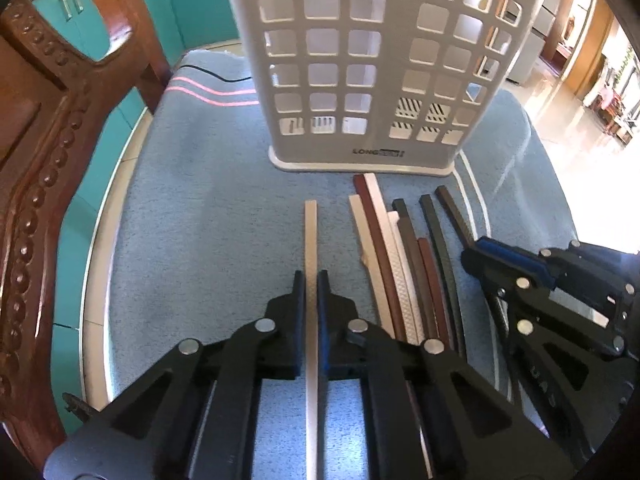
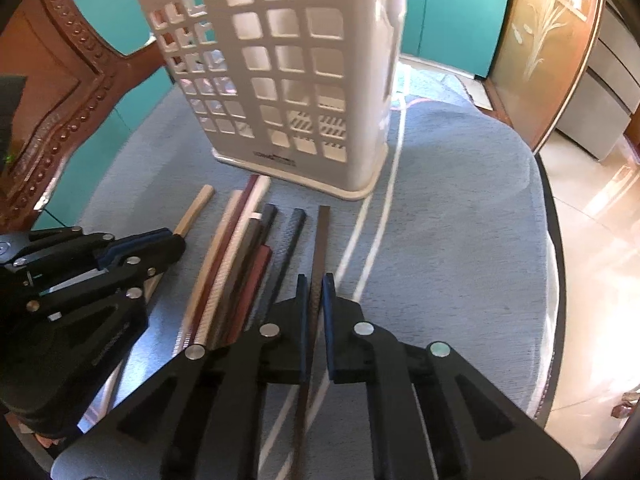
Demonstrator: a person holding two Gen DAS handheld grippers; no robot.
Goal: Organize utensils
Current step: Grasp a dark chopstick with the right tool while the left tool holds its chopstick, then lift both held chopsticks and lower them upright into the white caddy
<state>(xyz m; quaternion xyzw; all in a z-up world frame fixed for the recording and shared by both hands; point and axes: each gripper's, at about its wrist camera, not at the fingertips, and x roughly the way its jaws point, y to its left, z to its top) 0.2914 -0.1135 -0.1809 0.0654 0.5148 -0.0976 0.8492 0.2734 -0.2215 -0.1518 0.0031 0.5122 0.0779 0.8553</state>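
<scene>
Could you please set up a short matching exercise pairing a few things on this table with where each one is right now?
Things:
1. pale chopstick
2. dark brown chopstick
3. white holder
4. loose chopsticks

Places:
A. upright at the far end of the cloth
B. lying between the two grippers
C. in the left gripper
D. in the right gripper

Pairs: 1-C, 2-D, 3-A, 4-B

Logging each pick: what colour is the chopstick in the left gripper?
Pale beige chopstick, clamped in the left gripper; clearest in the left wrist view.
</scene>
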